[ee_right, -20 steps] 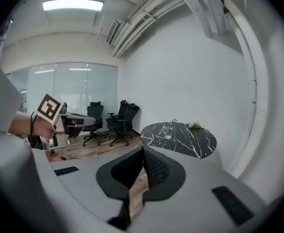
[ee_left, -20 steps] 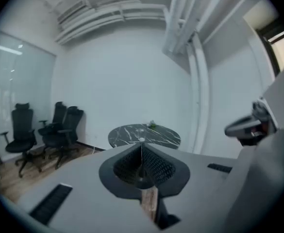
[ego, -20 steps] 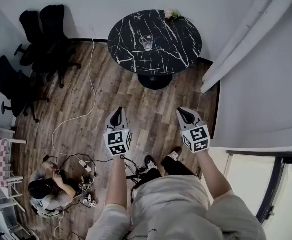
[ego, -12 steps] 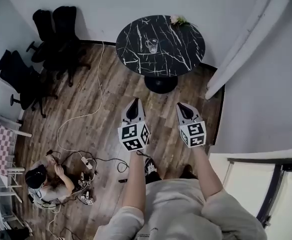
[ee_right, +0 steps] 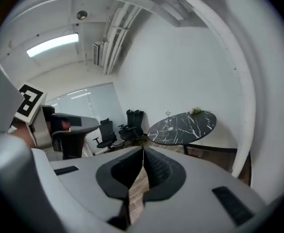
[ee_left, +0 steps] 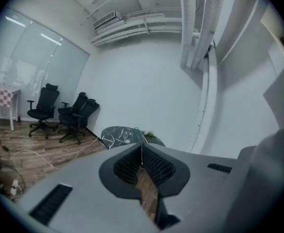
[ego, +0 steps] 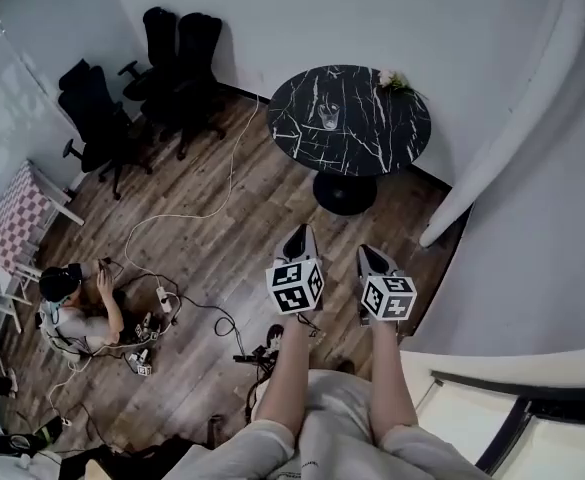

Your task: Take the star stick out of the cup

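Note:
A clear glass cup (ego: 329, 118) stands on the round black marble table (ego: 372, 143) far ahead. The star stick (ee_right: 169, 119) rises out of the cup (ee_right: 169, 126) in the right gripper view; in the head view it is too thin to make out. My left gripper (ego: 297, 241) and right gripper (ego: 371, 259) hang side by side over the wooden floor, well short of the table. Both are shut with nothing between the jaws, the tips touching. The table (ee_left: 120, 136) peeks over the left gripper's jaws.
A small plant (ego: 392, 81) sits at the table's far edge. Black office chairs (ego: 142, 78) stand at the left wall. A person (ego: 72, 313) sits on the floor among cables (ego: 187, 218) and power strips. A white curtain (ego: 517, 118) hangs at the right.
The view has swung, so the table now lies farther right and smaller. Both grippers have moved right and closer together, still shut. The seated person has shifted up the left side of the view.

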A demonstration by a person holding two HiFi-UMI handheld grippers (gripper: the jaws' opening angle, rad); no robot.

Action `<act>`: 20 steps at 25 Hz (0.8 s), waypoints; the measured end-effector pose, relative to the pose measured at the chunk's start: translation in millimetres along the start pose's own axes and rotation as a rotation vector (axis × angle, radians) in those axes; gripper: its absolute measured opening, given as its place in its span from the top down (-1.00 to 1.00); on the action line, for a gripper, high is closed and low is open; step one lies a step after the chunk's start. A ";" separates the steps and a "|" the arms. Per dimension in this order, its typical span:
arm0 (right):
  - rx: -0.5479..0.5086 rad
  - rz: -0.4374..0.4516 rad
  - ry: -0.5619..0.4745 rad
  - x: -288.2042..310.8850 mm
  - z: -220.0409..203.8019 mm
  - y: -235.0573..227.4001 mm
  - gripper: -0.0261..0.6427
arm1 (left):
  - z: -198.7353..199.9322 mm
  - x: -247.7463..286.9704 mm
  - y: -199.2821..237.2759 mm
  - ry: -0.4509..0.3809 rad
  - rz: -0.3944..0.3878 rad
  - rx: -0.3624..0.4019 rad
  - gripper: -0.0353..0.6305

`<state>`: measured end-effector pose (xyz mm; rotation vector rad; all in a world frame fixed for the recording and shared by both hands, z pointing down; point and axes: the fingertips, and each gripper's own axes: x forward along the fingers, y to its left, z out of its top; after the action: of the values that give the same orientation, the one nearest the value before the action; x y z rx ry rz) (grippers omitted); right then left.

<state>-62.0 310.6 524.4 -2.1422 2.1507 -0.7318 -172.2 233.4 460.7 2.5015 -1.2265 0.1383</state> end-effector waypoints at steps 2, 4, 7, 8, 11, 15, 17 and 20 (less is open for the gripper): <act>-0.016 0.052 -0.021 -16.1 5.4 3.6 0.82 | -18.2 -12.9 -20.2 0.019 0.012 0.030 0.82; -0.022 0.109 -0.045 -31.4 15.3 11.7 0.82 | -26.9 -25.2 -41.1 0.030 0.001 0.095 0.82; -0.010 0.174 -0.083 -49.2 31.4 16.1 0.82 | -25.6 -38.6 -66.1 0.016 -0.008 0.194 0.82; -0.011 0.187 -0.095 -52.0 36.8 16.4 0.82 | -23.4 -40.5 -70.0 0.010 -0.004 0.214 0.82; -0.033 0.190 -0.128 -57.8 48.3 18.8 0.82 | -17.2 -45.1 -70.1 0.000 0.023 0.234 0.82; -0.011 0.104 -0.219 -63.0 57.4 6.2 0.82 | -10.1 -48.1 -65.9 -0.019 0.012 0.179 0.82; 0.020 0.092 -0.229 -56.0 58.4 -1.7 0.82 | -2.6 -42.5 -67.1 -0.036 -0.005 0.157 0.82; 0.008 0.087 -0.203 -39.1 58.1 -9.5 0.82 | 3.9 -25.4 -69.1 -0.052 -0.028 0.176 0.82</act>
<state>-31.4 330.3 463.8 -2.0060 2.1161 -0.4924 -134.2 290.0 432.6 2.6877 -1.2483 0.1825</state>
